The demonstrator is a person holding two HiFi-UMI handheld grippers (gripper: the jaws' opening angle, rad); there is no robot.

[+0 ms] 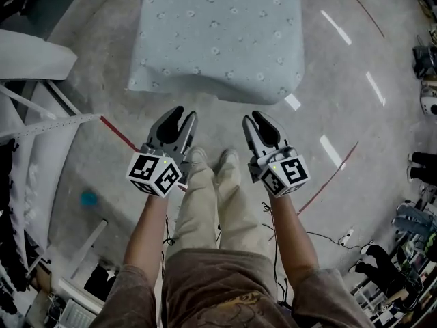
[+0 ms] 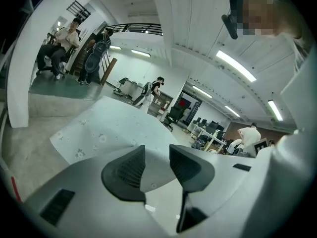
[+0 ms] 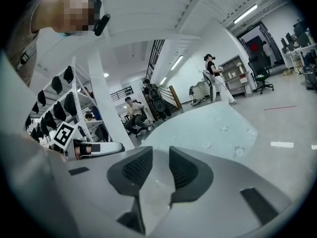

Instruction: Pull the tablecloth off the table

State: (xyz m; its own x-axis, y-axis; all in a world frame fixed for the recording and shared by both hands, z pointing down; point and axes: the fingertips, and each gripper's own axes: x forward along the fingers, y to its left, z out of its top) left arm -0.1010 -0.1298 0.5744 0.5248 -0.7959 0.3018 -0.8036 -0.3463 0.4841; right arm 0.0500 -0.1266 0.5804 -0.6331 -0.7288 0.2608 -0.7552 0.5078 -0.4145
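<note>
A pale blue-green tablecloth [image 1: 218, 33] with a small flower print covers the table in front of me and hangs over its near edge. My left gripper [image 1: 184, 116] and right gripper [image 1: 255, 119] are held side by side just short of that edge, above the concrete floor. In the left gripper view the left gripper [image 2: 157, 152] is open with a narrow gap and nothing in it; the cloth [image 2: 109, 128] lies beyond. In the right gripper view the right gripper [image 3: 161, 155] is likewise open and empty, with the cloth [image 3: 208, 128] ahead.
A white rack [image 1: 34, 115] stands at the left, with a small blue object [image 1: 89, 198] on the floor near it. Red tape lines [image 1: 119, 135] cross the concrete. Gear is piled along the right edge [image 1: 423, 60]. People sit and stand in the background [image 2: 59, 48].
</note>
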